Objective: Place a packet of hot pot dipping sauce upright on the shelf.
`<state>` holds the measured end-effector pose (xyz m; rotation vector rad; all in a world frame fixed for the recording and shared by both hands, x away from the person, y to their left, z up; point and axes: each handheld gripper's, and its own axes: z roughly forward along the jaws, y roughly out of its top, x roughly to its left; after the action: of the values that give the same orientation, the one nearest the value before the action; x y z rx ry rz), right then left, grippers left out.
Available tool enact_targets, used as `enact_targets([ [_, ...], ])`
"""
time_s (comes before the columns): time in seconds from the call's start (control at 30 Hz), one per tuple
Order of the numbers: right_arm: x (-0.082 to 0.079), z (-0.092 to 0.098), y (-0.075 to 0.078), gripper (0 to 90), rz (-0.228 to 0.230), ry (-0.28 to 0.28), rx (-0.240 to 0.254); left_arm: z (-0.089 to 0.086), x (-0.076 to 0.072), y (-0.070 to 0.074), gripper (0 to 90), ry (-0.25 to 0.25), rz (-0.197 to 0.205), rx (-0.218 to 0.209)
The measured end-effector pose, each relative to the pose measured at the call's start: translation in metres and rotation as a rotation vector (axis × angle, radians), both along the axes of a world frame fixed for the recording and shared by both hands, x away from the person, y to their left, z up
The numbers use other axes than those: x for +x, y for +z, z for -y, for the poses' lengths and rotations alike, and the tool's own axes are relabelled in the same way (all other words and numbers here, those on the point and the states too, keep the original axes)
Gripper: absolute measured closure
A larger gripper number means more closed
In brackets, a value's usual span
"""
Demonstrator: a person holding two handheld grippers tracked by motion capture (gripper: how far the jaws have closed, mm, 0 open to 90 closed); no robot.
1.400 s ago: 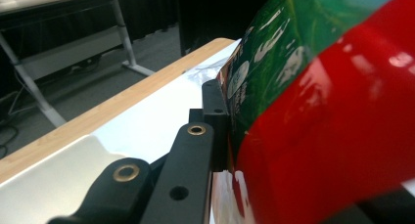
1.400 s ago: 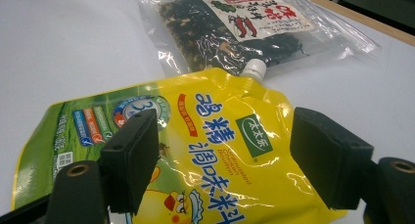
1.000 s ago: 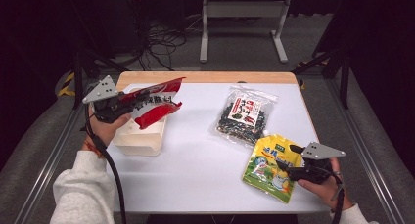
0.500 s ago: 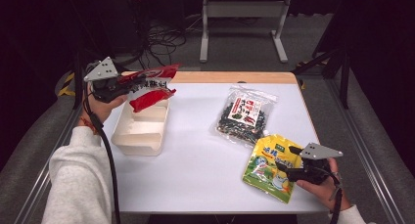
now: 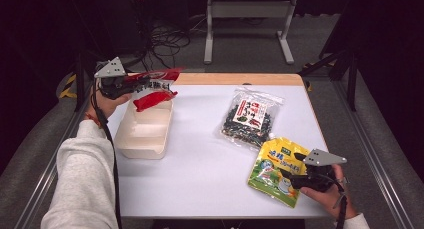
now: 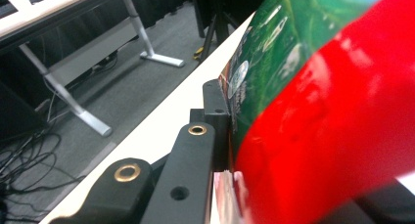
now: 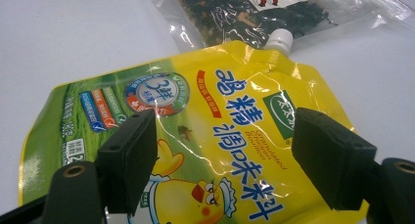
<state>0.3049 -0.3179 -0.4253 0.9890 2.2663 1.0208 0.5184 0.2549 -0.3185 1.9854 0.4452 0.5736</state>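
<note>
Now left tool clenched on red snack packet, packet held aloft over far end of cream tray at bench left edge. Right tool released, jaws wide, hovering over yellow spouted pouch, near seaweed bag.

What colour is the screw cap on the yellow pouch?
White; the screw cap of the yellow pouch shows best in the right gripper view.

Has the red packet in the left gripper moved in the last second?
Yes. The red packet went from above the cream tray toward the table's far-left corner.
</note>
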Motion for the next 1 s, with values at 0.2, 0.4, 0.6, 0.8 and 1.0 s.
enact_targets([
  [0.2,0.0,-0.004,-0.003,25.1,-0.01,0.015,-0.008,0.0,0.007,0.004,90.0,0.019,0.01,0.008],
  [0.4,-0.001,-0.007,-0.005,25.1,-0.019,0.033,-0.012,0.005,0.013,0.003,90.0,0.025,0.012,0.06],
  [0.6,-0.002,-0.009,-0.006,25.0,-0.026,0.047,-0.015,0.007,0.02,-0.008,90.0,0.032,-0.013,0.093],
  [0.8,-0.002,-0.009,-0.008,24.9,-0.036,0.05,-0.013,0.007,0.022,-0.016,90.0,0.023,-0.015,0.105],
  [1.0,0.0,-0.01,-0.01,24.9,-0.048,0.056,-0.004,0.003,0.02,-0.004,90.0,0.039,0.026,0.094],
])
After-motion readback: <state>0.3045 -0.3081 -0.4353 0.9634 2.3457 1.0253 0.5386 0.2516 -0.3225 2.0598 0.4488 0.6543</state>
